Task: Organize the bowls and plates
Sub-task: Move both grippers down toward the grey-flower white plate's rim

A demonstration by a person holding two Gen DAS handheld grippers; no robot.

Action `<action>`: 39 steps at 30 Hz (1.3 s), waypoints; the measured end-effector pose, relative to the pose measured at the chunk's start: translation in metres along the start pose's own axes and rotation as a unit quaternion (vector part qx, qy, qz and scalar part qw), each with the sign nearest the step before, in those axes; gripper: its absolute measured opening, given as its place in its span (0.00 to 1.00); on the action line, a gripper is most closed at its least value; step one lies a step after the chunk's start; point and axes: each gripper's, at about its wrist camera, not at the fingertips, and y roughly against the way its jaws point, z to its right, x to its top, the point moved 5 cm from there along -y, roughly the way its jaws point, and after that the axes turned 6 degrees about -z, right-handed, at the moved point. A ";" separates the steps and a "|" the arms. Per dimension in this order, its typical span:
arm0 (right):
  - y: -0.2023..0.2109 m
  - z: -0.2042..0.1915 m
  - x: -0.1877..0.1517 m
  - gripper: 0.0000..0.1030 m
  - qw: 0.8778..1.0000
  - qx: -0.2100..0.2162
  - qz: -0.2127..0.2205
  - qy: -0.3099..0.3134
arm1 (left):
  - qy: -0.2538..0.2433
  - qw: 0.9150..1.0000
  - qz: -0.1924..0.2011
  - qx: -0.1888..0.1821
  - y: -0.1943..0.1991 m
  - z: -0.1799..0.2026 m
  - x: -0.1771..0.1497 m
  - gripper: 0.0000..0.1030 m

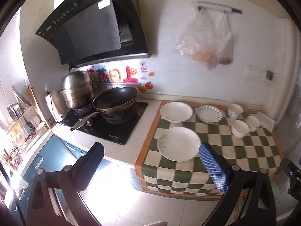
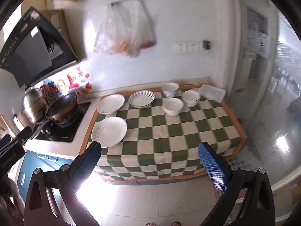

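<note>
Fingers of both the left gripper (image 1: 150,162) and right gripper (image 2: 149,160) are spread, empty; the brittle, slick white ceramic plate (image 1: 178,144) nearest the black wok (image 1: 115,98) is best pinched at its rim.

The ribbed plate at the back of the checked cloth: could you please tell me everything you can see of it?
The ribbed plate is round and white, seemingly ceramic, with dark ribs fanning to a scalloped rim. It lies flat and empty on the checked cloth, apparently on a second plate. A plain white plate sits to its left, bowls to its right; nothing grips it.
</note>
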 end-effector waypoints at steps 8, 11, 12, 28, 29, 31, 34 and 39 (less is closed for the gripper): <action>-0.136 -0.036 0.042 1.00 0.999 -0.002 -0.046 0.027 | 0.005 0.998 -0.053 0.026 -0.103 0.002 0.020 1.00; -0.190 -0.049 0.058 1.00 0.997 0.009 -0.070 0.037 | 0.008 0.996 -0.080 0.030 -0.146 0.010 0.026 1.00; -0.210 -0.054 0.063 1.00 0.996 0.014 -0.082 0.042 | 0.008 0.995 -0.091 0.033 -0.161 0.012 0.029 1.00; -0.456 -0.091 0.120 1.00 0.969 0.063 -0.229 0.071 | -0.004 0.968 -0.248 0.036 -0.350 0.045 0.039 1.00; -0.468 -0.092 0.120 1.00 0.967 0.063 -0.238 0.070 | 0.000 0.964 -0.264 0.031 -0.363 0.044 0.035 1.00; -0.483 -0.093 0.116 1.00 0.962 0.067 -0.256 0.069 | 0.004 0.959 -0.282 0.027 -0.379 0.044 0.031 1.00; -0.507 -0.097 0.107 0.97 0.951 0.079 -0.291 0.067 | 0.009 0.949 -0.315 0.013 -0.406 0.042 0.020 0.99; -0.540 -0.106 0.091 0.84 0.930 0.108 -0.347 0.043 | 0.012 0.927 -0.373 -0.021 -0.441 0.034 -0.001 0.90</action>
